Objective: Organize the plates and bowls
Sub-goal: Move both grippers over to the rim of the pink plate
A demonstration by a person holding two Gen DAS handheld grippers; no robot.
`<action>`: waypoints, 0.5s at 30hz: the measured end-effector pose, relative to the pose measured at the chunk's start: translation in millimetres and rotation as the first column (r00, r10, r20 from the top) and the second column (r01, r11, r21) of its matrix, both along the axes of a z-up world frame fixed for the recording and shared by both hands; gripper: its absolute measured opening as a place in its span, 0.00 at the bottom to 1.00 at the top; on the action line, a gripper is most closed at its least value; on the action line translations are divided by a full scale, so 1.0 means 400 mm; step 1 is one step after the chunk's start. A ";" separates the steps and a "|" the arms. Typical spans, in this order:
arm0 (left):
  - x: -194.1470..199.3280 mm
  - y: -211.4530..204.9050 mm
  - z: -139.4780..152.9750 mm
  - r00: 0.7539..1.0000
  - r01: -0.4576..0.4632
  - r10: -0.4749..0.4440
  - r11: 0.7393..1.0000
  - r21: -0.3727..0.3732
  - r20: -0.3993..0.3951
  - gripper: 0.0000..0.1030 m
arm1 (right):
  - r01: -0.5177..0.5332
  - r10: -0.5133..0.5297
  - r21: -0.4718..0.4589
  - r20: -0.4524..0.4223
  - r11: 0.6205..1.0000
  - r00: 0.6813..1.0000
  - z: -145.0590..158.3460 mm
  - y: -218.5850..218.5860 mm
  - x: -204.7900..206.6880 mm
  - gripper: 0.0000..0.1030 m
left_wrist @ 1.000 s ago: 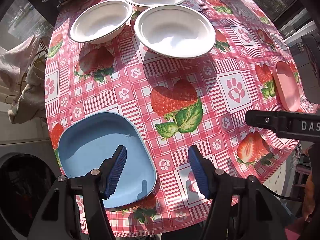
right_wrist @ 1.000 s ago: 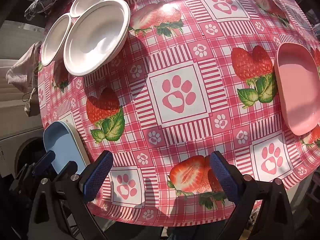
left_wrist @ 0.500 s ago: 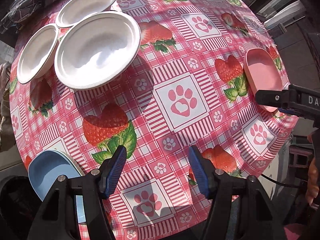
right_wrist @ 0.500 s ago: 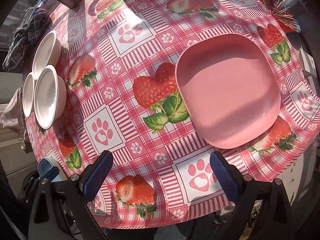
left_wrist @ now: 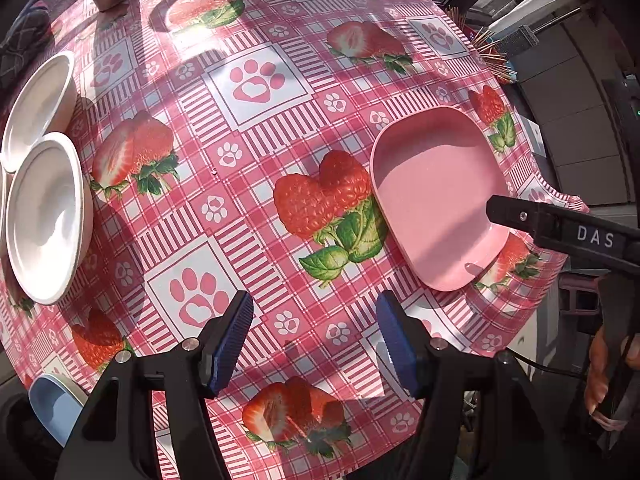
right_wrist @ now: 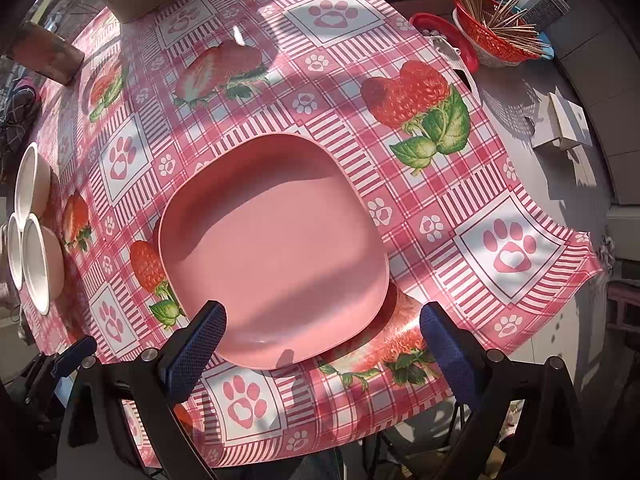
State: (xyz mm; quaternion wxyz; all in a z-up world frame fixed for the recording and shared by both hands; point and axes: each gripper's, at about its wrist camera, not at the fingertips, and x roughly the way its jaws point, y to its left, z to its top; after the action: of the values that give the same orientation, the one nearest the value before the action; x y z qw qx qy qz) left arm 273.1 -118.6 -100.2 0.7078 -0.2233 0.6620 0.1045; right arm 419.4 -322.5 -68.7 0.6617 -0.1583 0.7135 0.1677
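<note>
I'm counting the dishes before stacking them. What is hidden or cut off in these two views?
- Blue plate: left wrist view, mostly behind the left gripper and the table's edge.
- White bowls: both views, squeezed at the left edge and overlapping.
- Pink plate: left wrist view, near corner crossed by the right gripper.

Pink plate (right_wrist: pixel 276 240), strawberry-checked cloth (right_wrist: pixel 400 168) (bowls (left_wrist: pixel 48 216) seemingly white).

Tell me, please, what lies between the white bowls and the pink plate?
Only bare strawberry tablecloth lies between the white bowls and pink plate, in the left wrist view.
</note>
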 end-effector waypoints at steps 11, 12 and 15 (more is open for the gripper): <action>0.147 -0.055 -0.074 0.996 -0.073 0.076 0.996 0.060 -0.053 0.66 | -0.100 0.100 -0.047 -0.008 0.994 0.995 -0.089 -0.013 0.109 0.95; 0.158 -0.059 -0.088 0.994 -0.086 0.090 0.994 0.061 -0.063 0.66 | -0.114 0.114 -0.042 -0.014 0.993 0.993 -0.096 -0.013 0.118 0.95; 0.179 -0.060 -0.120 0.988 -0.126 0.130 0.990 0.057 -0.083 0.66 | -0.186 0.185 -0.038 -0.018 0.982 0.983 -0.136 0.017 0.092 0.95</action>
State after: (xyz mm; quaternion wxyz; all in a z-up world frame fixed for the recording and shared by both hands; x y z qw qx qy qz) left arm 344.7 -142.5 -148.0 0.6757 -0.2423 0.6735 0.1763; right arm 456.1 -315.8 -123.1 0.6346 -0.2359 0.7036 0.2157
